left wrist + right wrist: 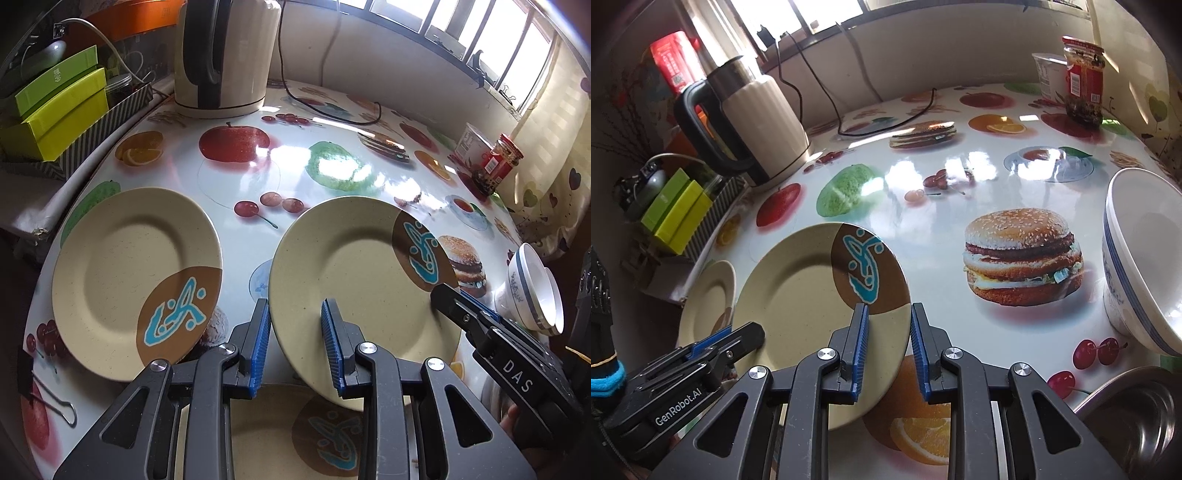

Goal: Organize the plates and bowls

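Two grippers on one raised plate

A flat plate (122, 273) lies at nine o'clock; the left gripper (295, 343) straddles the tilted plate (354, 280) rim, jaws partly open, contact unclear; the right gripper (888, 345) likewise brackets its five-o'clock edge; a bowl (1145, 258) stands at three o'clock.
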A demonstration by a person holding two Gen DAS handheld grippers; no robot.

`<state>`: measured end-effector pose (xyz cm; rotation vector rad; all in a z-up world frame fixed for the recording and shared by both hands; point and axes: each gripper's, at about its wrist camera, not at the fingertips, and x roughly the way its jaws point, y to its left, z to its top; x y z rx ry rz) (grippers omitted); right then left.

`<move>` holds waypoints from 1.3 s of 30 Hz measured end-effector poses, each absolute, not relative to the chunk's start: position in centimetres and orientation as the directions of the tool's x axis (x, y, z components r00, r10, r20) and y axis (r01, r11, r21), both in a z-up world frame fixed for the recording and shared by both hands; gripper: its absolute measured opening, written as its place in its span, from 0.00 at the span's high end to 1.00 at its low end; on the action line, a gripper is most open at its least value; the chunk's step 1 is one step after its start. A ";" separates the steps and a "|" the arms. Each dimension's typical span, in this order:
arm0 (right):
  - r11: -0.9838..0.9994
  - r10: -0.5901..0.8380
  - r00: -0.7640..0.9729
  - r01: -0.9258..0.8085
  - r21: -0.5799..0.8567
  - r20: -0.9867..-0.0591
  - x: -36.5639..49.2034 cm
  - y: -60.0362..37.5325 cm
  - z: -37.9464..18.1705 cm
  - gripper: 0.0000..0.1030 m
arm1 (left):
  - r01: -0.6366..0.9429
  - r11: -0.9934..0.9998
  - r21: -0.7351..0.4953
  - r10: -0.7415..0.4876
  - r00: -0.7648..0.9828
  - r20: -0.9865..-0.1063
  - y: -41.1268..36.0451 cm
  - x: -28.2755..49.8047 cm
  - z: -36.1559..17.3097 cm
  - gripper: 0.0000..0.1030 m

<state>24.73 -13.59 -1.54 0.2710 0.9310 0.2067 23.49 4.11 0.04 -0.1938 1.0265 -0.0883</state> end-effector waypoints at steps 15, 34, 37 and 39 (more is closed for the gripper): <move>0.941 0.317 0.602 -0.101 0.323 -0.733 21.3 -13.0 0.7 0.79 | -0.017 0.978 -0.207 -0.164 0.551 -0.818 4.9 19.6 2.1 0.71; 0.938 0.342 0.590 -0.164 0.306 -0.732 16.0 -10.8 0.6 0.79 | -0.049 0.978 -0.204 -0.142 0.561 -0.815 6.8 13.5 1.6 0.71; 0.937 0.346 0.582 -0.171 0.305 -0.736 15.3 -10.4 0.3 0.79 | -0.058 0.977 -0.207 -0.140 0.558 -0.818 7.2 12.7 1.2 0.71; 0.937 0.347 0.578 -0.178 0.300 -0.739 15.0 -10.1 0.1 0.79 | -0.065 0.976 -0.207 -0.136 0.558 -0.819 7.4 12.3 1.1 0.71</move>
